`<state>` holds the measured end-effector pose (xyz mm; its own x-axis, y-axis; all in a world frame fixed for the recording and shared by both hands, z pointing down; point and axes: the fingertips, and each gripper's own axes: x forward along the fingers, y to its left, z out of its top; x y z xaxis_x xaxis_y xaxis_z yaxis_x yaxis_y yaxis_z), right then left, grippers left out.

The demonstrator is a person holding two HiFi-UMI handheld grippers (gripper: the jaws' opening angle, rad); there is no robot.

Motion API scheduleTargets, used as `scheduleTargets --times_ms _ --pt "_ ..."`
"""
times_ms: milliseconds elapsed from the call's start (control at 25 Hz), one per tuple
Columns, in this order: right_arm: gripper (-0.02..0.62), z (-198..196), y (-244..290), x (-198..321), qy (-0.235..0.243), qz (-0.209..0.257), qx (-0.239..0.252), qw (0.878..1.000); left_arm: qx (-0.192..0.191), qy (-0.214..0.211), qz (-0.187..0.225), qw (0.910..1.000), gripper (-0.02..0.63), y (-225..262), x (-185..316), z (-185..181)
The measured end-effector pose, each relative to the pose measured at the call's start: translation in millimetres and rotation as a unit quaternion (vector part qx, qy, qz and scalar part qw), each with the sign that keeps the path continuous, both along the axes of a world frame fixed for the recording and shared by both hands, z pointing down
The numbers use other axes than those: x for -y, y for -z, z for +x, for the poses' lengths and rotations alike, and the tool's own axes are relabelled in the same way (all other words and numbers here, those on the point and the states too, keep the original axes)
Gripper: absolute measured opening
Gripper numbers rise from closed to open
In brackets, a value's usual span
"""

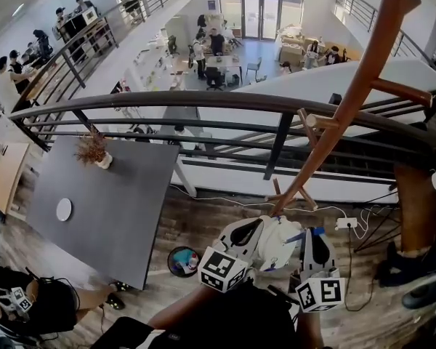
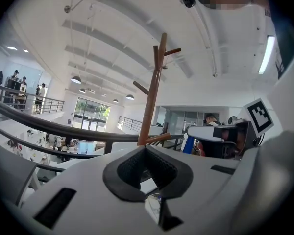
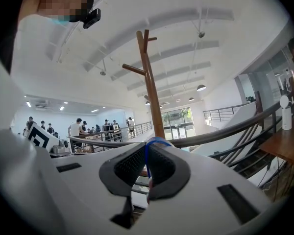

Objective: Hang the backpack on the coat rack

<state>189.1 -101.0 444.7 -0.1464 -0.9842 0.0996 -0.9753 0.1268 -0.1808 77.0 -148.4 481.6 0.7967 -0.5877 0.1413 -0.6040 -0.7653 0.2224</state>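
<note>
The brown wooden coat rack [image 1: 334,122] rises just ahead of me, its pegs branching off the pole; it stands beyond the jaws in the left gripper view [image 2: 151,102] and the right gripper view [image 3: 151,89]. Low in the head view, a white backpack [image 1: 277,244] hangs between both grippers, close to the rack's base. My left gripper [image 1: 259,230] is shut on a pale piece of the backpack, seen low between its pads [image 2: 146,151]. My right gripper [image 1: 312,237] is shut on the backpack's blue strap [image 3: 147,153], which loops over the jaw tips.
A dark curved railing [image 1: 203,102] runs right behind the rack, with an open lower floor and people beyond. A grey table [image 1: 109,187] with a dried-plant vase [image 1: 94,151] stands at left. A power strip [image 1: 346,223] and cables lie on the wooden floor at right.
</note>
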Motion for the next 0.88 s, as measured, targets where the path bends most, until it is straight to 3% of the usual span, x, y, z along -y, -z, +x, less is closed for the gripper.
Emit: scheduleTargets --times_ms 880 --pt "0.020 1.9 -1.4 65.0 0.059 -0.005 0.007 0.998 0.004 0.021 -0.002 0.9998 -0.002 -6.0 62.7 23.6"
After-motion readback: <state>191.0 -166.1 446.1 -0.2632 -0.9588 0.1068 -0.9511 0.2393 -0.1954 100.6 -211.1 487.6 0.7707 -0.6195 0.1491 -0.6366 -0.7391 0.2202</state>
